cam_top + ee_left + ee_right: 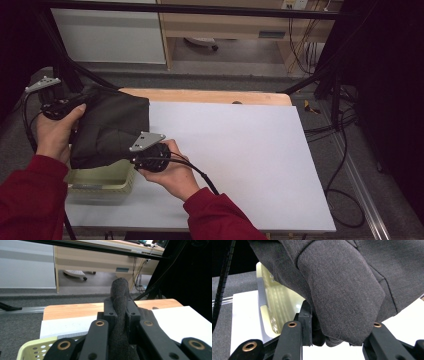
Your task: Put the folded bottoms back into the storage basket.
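A dark grey cloth [112,127] hangs bunched between my two grippers, above a pale yellow-green basket [102,182] at the table's front left. My left gripper [82,104], held in the left hand, is shut on a rolled edge of the cloth [119,302], which sticks up between its jaws. My right gripper [136,150] holds the cloth's lower right corner; a thick fold [342,297] sits pinched between its jaws [337,336]. The basket's perforated rim [32,348] and its inner wall [274,302] lie just under the cloth. The fingertips are hidden under fabric in the high view.
A white sheet [240,150] covers the table, with a wooden strip [210,96] bare along the far edge. Black frame bars [200,9] and cables [345,150] run at the back and right. A wooden desk [100,260] and a chair base [75,273] stand beyond.
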`<action>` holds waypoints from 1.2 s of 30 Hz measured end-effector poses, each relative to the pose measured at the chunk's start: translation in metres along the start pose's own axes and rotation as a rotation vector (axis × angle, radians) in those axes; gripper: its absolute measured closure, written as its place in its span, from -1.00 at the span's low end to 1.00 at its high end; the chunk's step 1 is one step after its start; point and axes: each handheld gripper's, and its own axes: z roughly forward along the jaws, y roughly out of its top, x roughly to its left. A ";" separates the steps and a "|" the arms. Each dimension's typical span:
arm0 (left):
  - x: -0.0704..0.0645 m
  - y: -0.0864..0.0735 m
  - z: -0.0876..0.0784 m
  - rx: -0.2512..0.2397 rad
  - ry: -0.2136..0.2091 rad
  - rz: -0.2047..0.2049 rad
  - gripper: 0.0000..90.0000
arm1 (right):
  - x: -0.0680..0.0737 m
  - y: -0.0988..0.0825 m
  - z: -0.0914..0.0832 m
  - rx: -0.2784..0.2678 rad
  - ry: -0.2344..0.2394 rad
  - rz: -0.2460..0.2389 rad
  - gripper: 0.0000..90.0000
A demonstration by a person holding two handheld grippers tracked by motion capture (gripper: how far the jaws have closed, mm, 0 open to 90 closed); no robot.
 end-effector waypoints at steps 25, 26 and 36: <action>0.032 -0.008 -0.014 0.031 0.038 -0.002 0.84 | 0.018 0.009 0.031 0.003 0.037 -0.009 0.42; 0.033 -0.009 -0.015 0.031 0.038 -0.002 0.84 | 0.018 0.010 0.032 0.006 0.038 -0.010 0.42; 0.046 -0.012 -0.022 0.054 0.048 -0.017 0.84 | 0.026 0.015 0.042 0.016 0.055 -0.012 0.42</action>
